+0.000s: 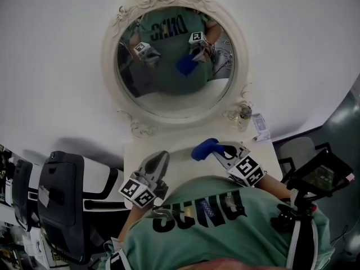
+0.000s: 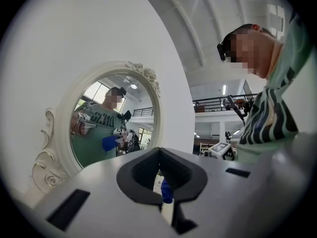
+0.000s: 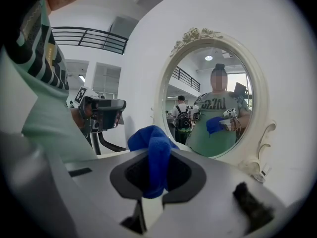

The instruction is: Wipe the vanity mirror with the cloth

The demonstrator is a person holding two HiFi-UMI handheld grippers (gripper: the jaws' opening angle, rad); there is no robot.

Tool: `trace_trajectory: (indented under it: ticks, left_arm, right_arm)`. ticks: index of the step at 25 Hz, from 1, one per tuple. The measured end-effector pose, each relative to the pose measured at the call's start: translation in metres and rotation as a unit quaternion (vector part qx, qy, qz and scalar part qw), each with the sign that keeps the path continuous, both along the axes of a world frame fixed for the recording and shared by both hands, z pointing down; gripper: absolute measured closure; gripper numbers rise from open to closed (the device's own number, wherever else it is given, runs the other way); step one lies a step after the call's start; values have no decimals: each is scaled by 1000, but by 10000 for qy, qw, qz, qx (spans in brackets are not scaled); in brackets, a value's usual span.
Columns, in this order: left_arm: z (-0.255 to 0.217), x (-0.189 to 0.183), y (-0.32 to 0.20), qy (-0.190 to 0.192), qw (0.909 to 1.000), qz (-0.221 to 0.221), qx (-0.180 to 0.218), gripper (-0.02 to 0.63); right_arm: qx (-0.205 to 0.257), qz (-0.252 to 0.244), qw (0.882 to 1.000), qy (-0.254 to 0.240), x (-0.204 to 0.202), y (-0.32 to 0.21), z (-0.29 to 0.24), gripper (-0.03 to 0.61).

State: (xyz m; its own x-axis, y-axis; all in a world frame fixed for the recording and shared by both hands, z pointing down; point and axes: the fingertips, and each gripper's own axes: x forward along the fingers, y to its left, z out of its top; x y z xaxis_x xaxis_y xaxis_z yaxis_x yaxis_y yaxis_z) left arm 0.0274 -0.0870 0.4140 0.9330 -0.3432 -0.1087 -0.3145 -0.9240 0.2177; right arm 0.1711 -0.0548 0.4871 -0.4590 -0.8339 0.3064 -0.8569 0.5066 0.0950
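An oval vanity mirror (image 1: 174, 66) in an ornate white frame stands at the back of a small white table (image 1: 174, 151). My right gripper (image 1: 220, 151) hovers over the table just in front of the mirror, shut on a blue cloth (image 1: 203, 149). In the right gripper view the cloth (image 3: 154, 152) bunches up out of the closed jaws, short of the mirror glass (image 3: 218, 103). My left gripper (image 1: 160, 161) hangs at the table's left front, shut with nothing in it. The left gripper view faces the mirror (image 2: 106, 128) from the side.
A small glass bottle (image 1: 244, 116) and a white tag (image 1: 261, 127) sit by the mirror's right foot. A black chair (image 1: 62, 201) stands left of the table, and a black device on a stand (image 1: 318, 176) is at the right.
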Motion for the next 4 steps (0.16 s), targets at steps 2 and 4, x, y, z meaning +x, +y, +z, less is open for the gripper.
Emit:
trace_trajectory:
  ticks: [2, 4]
  left_arm:
    - [3, -4, 0, 1, 10000, -34, -42, 604]
    - [5, -7, 1, 6, 9999, -62, -89, 604]
  right_arm:
    - [-22, -23, 10000, 6, -3, 1, 2, 531]
    - [-55, -61, 10000, 24, -8, 2, 5, 531]
